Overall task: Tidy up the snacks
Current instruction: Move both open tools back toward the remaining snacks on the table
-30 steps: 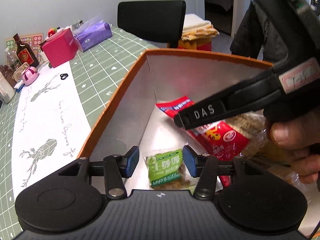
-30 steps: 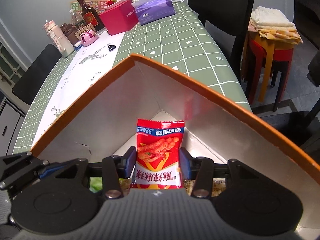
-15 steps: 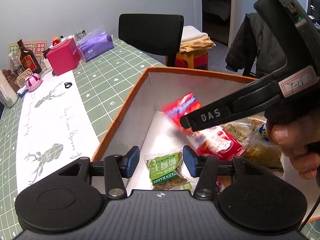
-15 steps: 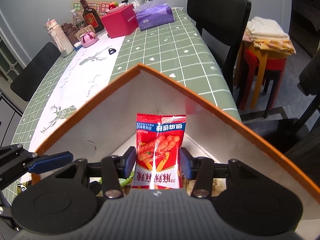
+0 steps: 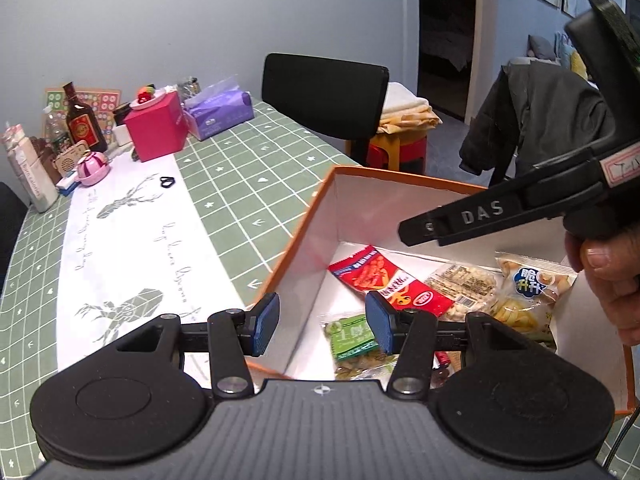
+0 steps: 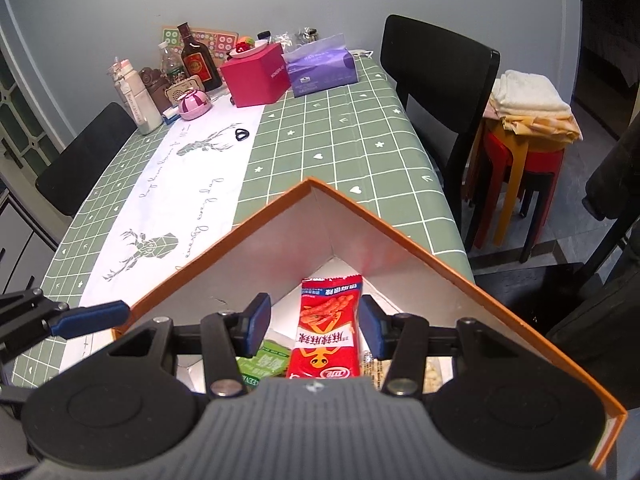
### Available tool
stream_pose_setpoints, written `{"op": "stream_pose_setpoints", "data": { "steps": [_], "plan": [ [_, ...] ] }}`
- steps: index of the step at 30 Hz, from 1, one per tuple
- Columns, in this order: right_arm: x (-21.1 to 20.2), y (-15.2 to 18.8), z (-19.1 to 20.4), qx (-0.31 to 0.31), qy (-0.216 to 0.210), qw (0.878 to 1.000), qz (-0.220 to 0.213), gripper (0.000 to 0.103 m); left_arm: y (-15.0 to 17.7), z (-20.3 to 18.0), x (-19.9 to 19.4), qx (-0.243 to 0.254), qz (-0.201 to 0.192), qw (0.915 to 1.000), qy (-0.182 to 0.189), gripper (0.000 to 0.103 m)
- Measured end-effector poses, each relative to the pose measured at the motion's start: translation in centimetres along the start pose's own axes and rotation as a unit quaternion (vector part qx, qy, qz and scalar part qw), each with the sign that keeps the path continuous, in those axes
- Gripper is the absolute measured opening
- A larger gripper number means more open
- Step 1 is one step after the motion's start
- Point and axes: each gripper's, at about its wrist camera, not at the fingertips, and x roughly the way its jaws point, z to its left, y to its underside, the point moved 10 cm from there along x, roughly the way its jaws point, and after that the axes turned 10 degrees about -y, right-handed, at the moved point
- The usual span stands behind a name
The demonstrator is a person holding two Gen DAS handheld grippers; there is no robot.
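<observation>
— How does my left gripper [image 5: 322, 320] look?

— I see its blue pads [image 5: 266, 322] spread wide apart, nothing between them, held level and pointing forward.

— And my right gripper [image 6: 315, 322]?

— Its jaws stand apart too, clamping nothing. From the left wrist view I see its black body reaching in from the right, with my right hand [image 5: 612, 276] wrapped around the handle.

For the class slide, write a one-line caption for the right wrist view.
Open right tongs hover above a red snack packet lying inside an orange-rimmed white cardboard box.
</observation>
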Motion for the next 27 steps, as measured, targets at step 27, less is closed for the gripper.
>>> {"op": "stream_pose_setpoints", "data": {
  "steps": [27],
  "plan": [
    [-8.6,3.9,9.2,-0.069,-0.07,0.991,-0.089,0.048,9.6,12.9,-9.6,-0.137,-0.055,0.9881,-0.04,0.066]
  ]
}}
